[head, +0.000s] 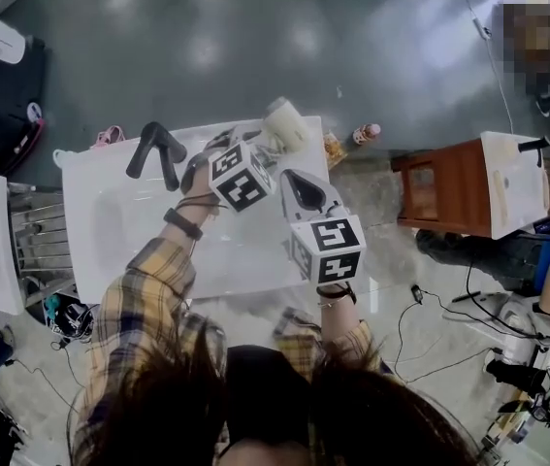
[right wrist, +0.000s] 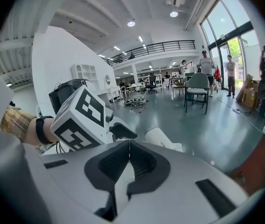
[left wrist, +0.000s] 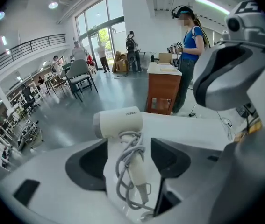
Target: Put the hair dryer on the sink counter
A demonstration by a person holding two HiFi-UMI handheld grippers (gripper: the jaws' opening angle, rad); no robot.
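My left gripper's [left wrist: 130, 143] jaws stand apart around the white hair dryer [left wrist: 119, 123], which seems to rest at the sink counter's [head: 129, 231] far edge; my right gripper's [right wrist: 129, 143] jaws meet, empty.

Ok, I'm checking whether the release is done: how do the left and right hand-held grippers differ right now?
The left hand-held gripper has its jaws wide apart, while the right hand-held gripper has its jaws closed together. The hair dryer lies between the left one's jaws, with the pads clear of it. Nothing is between the right one's jaws. Both hang over the white sink counter.
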